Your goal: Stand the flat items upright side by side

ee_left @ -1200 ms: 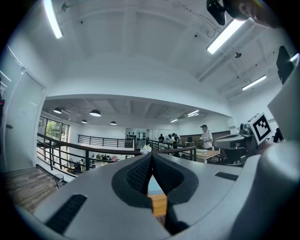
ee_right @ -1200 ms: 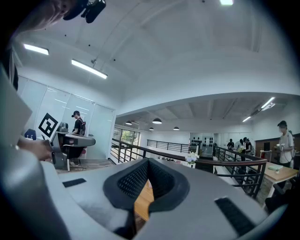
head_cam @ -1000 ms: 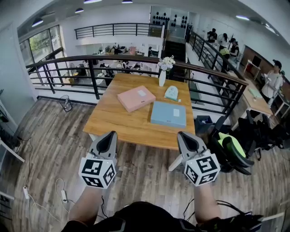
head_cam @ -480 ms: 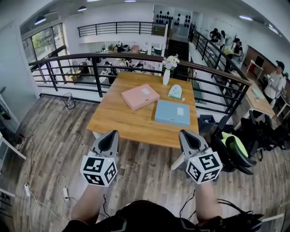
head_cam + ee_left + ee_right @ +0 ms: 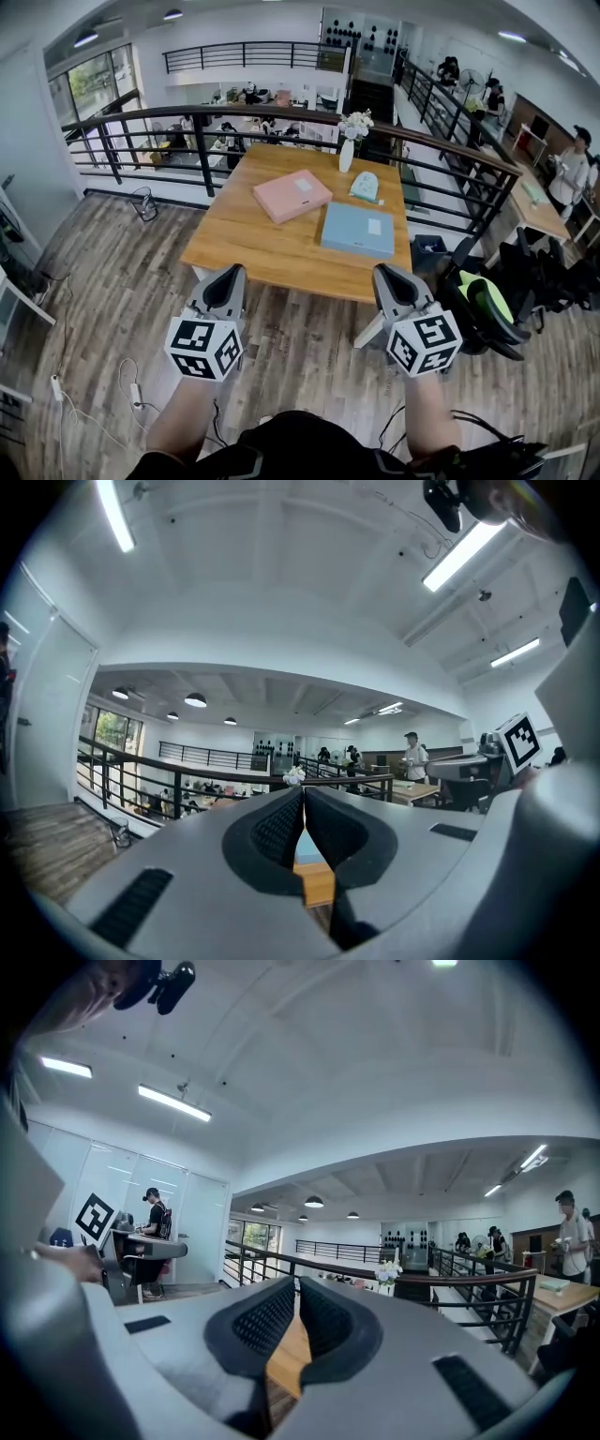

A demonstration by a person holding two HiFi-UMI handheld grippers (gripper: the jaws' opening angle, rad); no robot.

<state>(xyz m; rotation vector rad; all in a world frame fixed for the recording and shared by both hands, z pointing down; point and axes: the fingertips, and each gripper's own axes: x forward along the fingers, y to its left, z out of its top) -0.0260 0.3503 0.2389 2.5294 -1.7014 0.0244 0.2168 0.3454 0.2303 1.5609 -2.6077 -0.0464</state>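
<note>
both tools are pressed together with nothing between them. the left gripper (image 5: 228,275) and right gripper (image 5: 386,274) hang on the near side of the wooden table (image 5: 246,246), short of every item. the pink flat box (image 5: 292,195) lies flat toward the far side, the blue flat box (image 5: 358,230) to its right and nearer, apart from it. both look stiff, light and smooth-faced, so probably slippery. pinching a thin long edge and then tipping each one up seems best.

pink box (image 5: 292,195), blue box (image 5: 357,230), tan table (image 5: 267,251)
</note>
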